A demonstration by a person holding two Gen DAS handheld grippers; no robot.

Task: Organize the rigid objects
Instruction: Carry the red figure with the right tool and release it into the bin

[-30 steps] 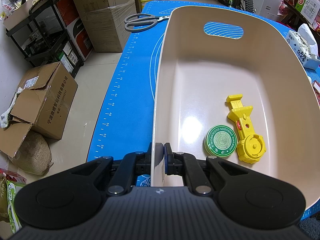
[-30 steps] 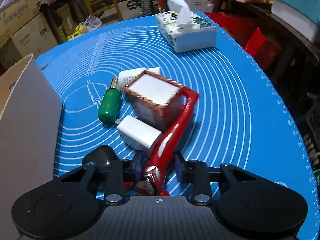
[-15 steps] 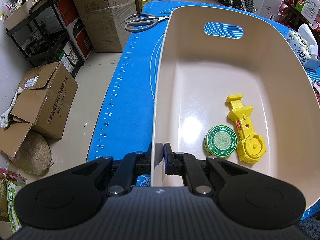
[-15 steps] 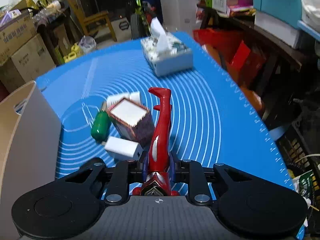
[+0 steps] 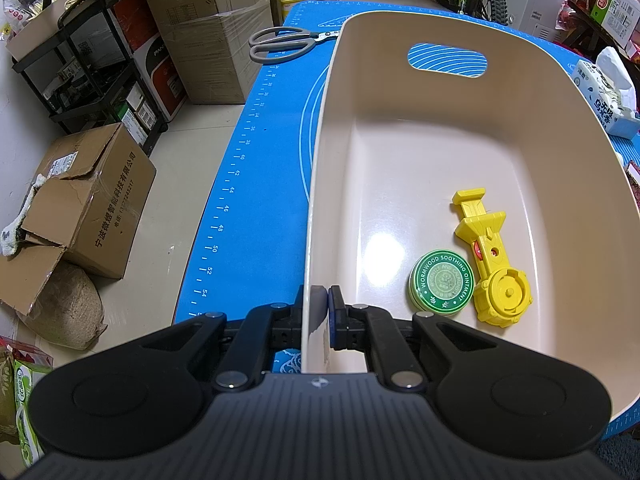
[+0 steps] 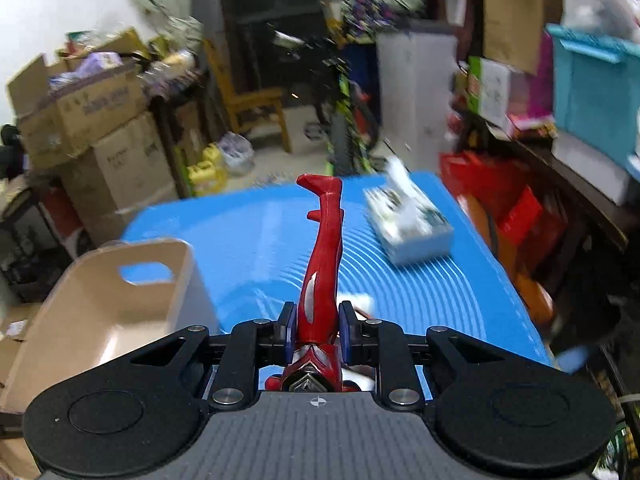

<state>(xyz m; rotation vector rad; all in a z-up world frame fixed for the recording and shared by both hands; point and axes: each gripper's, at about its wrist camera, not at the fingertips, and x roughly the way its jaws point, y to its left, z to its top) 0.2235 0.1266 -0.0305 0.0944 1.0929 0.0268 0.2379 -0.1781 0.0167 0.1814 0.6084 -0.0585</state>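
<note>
My left gripper (image 5: 320,312) is shut on the near left rim of a beige plastic basket (image 5: 400,92) standing on the blue mat. Inside the basket lie a green round ointment tin (image 5: 441,282) and a yellow toy launcher (image 5: 490,258). My right gripper (image 6: 318,330) is shut on a red and silver toy figure (image 6: 323,256), held head-first with its legs pointing forward, well above the mat. The basket also shows in the right wrist view (image 6: 100,308), low to the left of the figure.
Grey scissors (image 5: 280,42) lie on the blue mat (image 5: 256,184) beyond the basket's far left corner. A tissue box (image 6: 408,224) stands on the mat at the right. Cardboard boxes (image 5: 80,200) and a black shelf rack stand on the floor left of the table.
My right gripper has lifted the red figure up off the mat and tilted upward; the other small objects have dropped out of view. The left gripper has not moved.
</note>
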